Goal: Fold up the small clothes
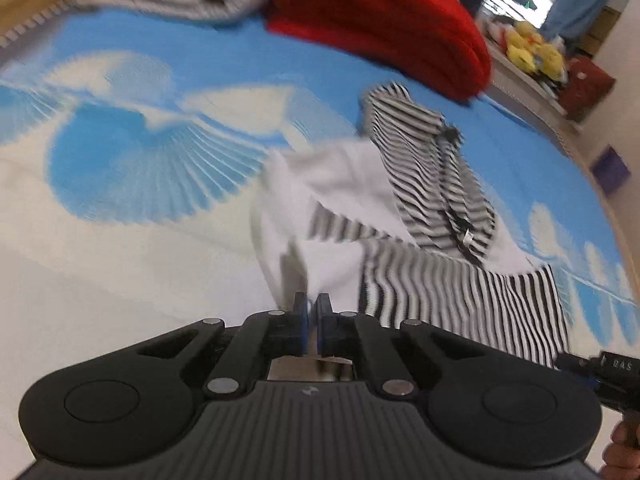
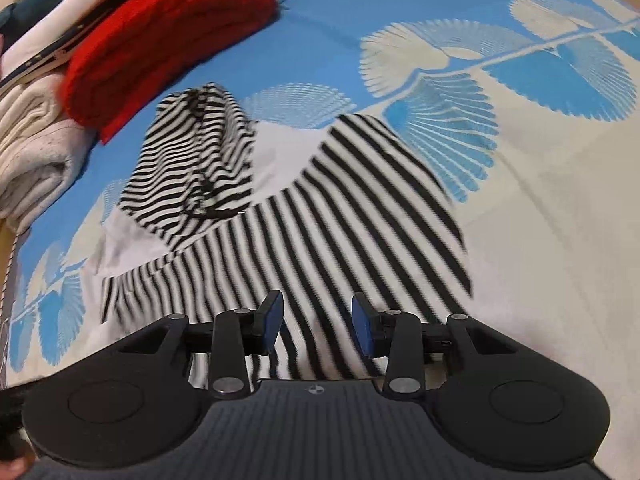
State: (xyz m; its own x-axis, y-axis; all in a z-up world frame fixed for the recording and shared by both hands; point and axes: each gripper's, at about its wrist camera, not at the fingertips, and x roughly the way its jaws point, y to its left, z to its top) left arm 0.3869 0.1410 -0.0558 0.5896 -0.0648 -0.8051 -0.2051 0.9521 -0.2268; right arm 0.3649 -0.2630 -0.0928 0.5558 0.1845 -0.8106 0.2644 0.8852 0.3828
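Note:
A small black-and-white striped hooded top point(image 2: 320, 208) with white panels lies on the blue and white patterned bedspread point(image 2: 540, 200). Its hood point(image 2: 196, 148) points toward the far side. In the left wrist view the top point(image 1: 432, 208) is blurred, and my left gripper point(image 1: 312, 312) is shut on a white edge of it, lifting the cloth. My right gripper point(image 2: 316, 320) is open, its blue pads either side of the striped cloth at the near edge, not closed on it.
A folded red garment point(image 2: 168, 32) and folded white clothes point(image 2: 32, 140) lie at the far side of the bed. Yellow items point(image 1: 532, 52) sit on a ledge beyond the bed. The right hand-held gripper body point(image 1: 604, 376) shows at the lower right.

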